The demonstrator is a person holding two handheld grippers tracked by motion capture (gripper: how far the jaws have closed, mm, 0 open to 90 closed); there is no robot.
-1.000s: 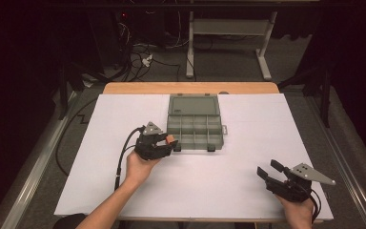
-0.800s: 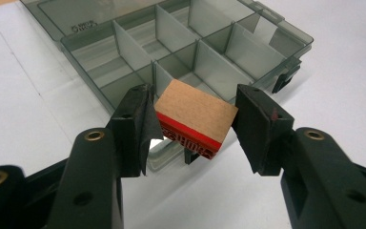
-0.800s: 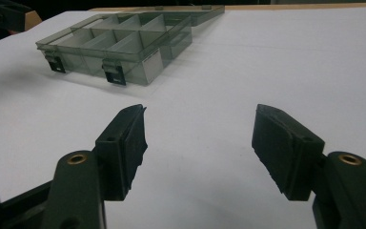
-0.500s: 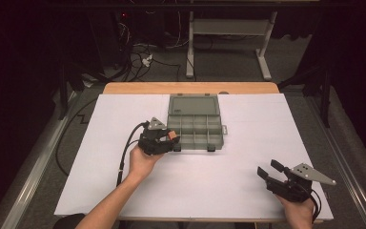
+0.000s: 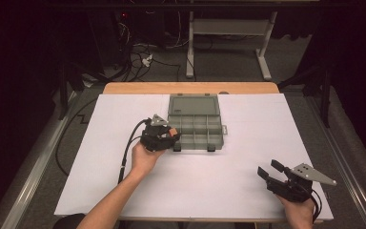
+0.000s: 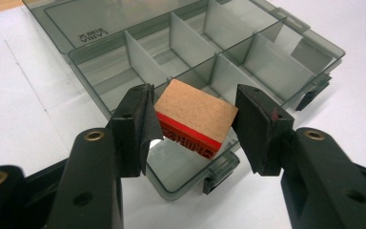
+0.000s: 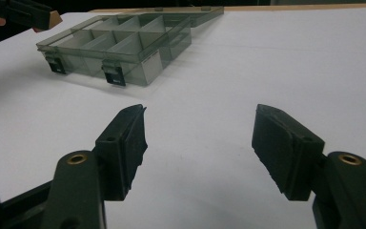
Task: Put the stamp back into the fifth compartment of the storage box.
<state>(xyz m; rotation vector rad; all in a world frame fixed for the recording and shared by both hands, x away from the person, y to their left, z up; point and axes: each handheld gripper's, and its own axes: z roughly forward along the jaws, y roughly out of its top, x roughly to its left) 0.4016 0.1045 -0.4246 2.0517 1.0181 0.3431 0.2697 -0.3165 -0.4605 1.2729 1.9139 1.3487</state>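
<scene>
A smoky grey compartment box point(image 5: 194, 131) lies open in the middle of the white table, its lid flat behind it. My left gripper point(image 5: 170, 136) hovers at the box's front left corner, shut on a small wooden stamp block point(image 5: 173, 131). In the left gripper view the stamp point(image 6: 193, 114), red-edged with raised lettering underneath, hangs tilted between both pads point(image 6: 145, 119) above the box's corner compartment point(image 6: 171, 164). My right gripper point(image 5: 270, 170) rests open near the table's front right edge. In the right gripper view its jaws point(image 7: 200, 119) stand wide over bare white table, the box point(image 7: 124, 52) farther off.
The white sheet point(image 5: 248, 157) covers the table, with a strip of wooden top point(image 5: 190, 88) at the far edge. Black latches point(image 5: 210, 147) stick out from the box's front wall. The left gripper's cable point(image 5: 126, 152) loops over the sheet. Cables and desk legs point(image 5: 189, 52) are on the floor beyond.
My left gripper has edged a little to the right toward the box, still carrying the stamp. The right gripper has stayed put.
</scene>
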